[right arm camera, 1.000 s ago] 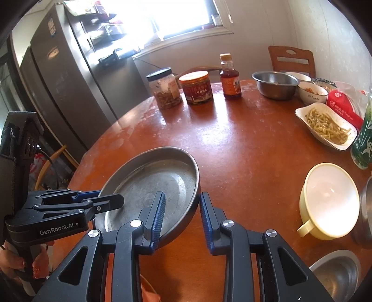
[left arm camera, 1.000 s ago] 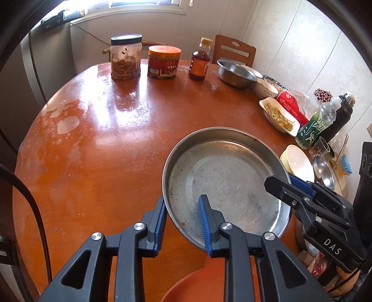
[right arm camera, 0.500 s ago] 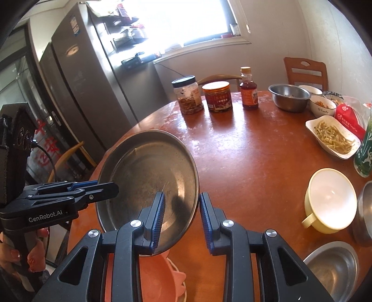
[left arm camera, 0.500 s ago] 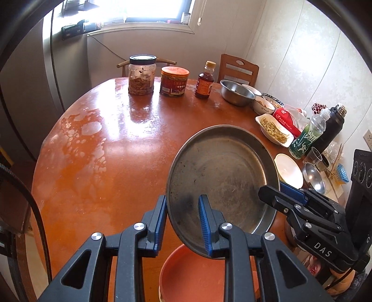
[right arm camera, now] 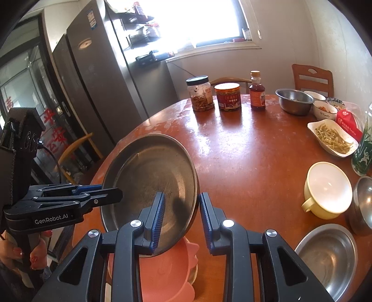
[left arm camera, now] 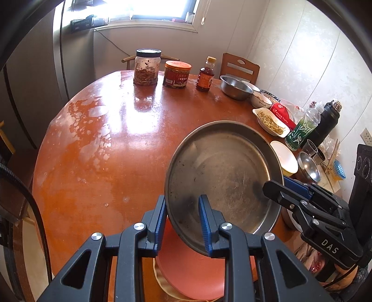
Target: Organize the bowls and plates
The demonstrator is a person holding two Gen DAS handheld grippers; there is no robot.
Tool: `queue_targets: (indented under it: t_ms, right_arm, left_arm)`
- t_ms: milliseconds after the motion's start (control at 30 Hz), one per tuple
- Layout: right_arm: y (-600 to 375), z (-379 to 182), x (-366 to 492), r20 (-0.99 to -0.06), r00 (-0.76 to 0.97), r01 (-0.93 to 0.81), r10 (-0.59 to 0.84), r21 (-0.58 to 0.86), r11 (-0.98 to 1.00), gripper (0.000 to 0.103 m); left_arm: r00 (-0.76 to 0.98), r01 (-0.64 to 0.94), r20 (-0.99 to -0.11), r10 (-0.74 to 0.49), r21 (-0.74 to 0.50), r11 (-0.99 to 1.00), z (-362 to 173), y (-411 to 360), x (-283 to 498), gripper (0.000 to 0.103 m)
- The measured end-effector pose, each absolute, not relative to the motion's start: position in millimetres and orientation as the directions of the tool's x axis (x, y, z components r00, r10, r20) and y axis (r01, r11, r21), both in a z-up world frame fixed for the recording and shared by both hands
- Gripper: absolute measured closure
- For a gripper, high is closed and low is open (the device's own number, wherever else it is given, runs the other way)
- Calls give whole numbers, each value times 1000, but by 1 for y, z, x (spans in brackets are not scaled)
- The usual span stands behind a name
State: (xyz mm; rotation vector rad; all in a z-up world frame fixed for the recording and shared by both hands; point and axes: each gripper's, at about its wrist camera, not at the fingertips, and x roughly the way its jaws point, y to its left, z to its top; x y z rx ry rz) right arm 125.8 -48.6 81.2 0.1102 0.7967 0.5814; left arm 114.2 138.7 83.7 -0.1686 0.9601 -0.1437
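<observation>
Steel plate (left arm camera: pixel 223 176) lifted higher, tilted, worn orange table (left arm camera: pixel 97 148), sunlit window (right arm camera: pixel 209 21)

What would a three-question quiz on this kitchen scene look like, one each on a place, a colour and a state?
1. Where is the pink plate?
A. beside the jars
B. beneath the lifted metal plate
C. on the chair

2. What colour is the lid of the middle jar?
A. orange
B. green
C. white

3. How is the big metal plate held?
A. lying flat on the table
B. hanging from one gripper
C. tilted, its rim between the fingers of both grippers

Answers:
1 B, pink shows under the plate's lower edge.
2 A, it stands between the dark-lidded jar and the bottle.
3 C, the left gripper and right gripper each straddle an opposite rim.
</observation>
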Motion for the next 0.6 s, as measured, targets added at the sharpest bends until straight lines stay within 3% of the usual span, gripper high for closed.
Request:
queue_targets:
  t_ms: [600]
  right_arm:
    - [-52,51,87,-699,495,-492,517,265,830,71]
  left_arm:
    - [546,37,-822,-164,-172,984,52,124,83,76]
